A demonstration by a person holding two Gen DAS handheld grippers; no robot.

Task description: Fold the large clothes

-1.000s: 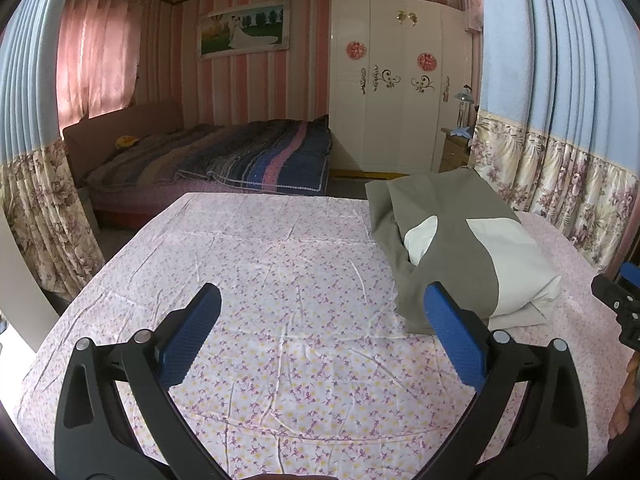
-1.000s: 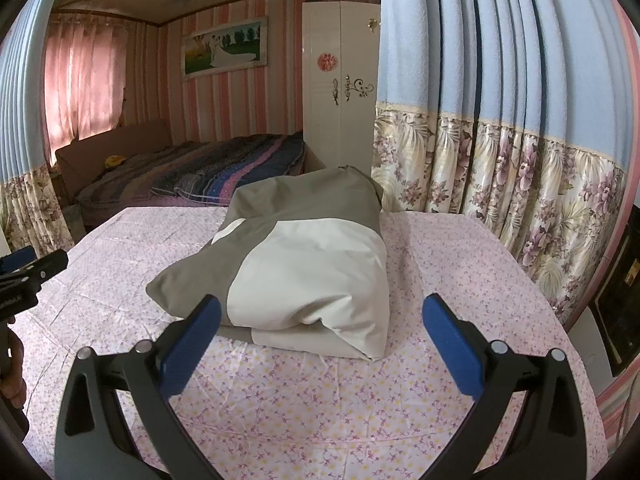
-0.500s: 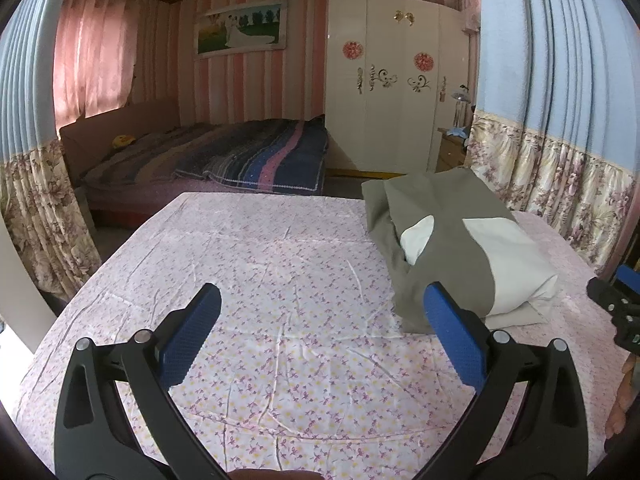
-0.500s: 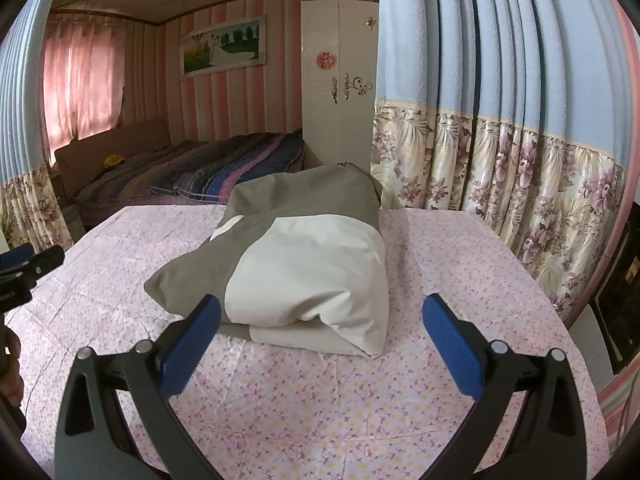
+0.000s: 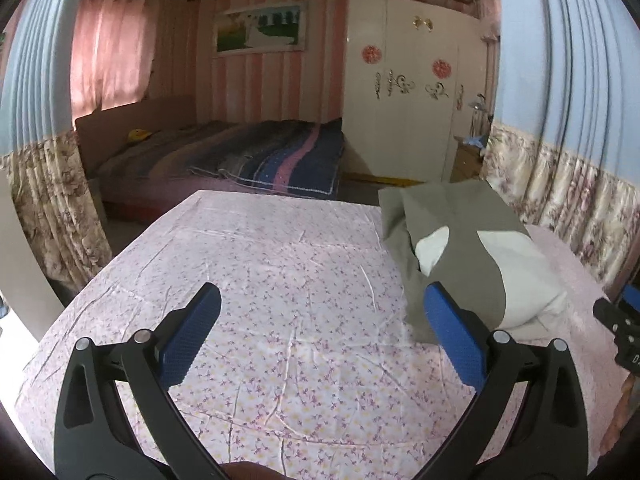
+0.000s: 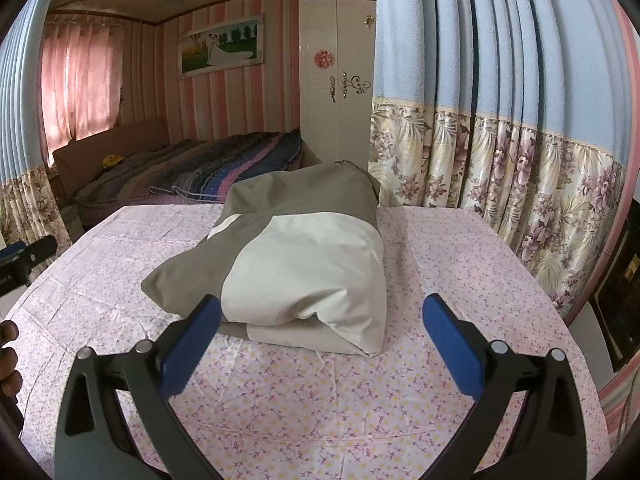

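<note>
A folded olive-grey and cream garment [image 6: 304, 256] lies in a thick bundle on the floral-sheeted table [image 6: 360, 392]. In the left wrist view it lies at the right [image 5: 472, 256]. My right gripper [image 6: 320, 320] is open and empty, just short of the bundle's near cream end. My left gripper [image 5: 320, 312] is open and empty over bare sheet [image 5: 280, 280], left of the garment. The right gripper's tip shows at the left view's right edge [image 5: 616, 320].
Floral and blue curtains [image 6: 500, 140] hang close along the table's right side. A bed with a striped blanket [image 5: 260, 152] and a white wardrobe [image 5: 408, 92] stand beyond the far edge. The left gripper shows at the right view's left edge [image 6: 24, 256].
Both grippers have drawn back slightly and tilted up a little; the garment sits a touch lower and farther in both views. Both stay open and the garment has not moved.
</note>
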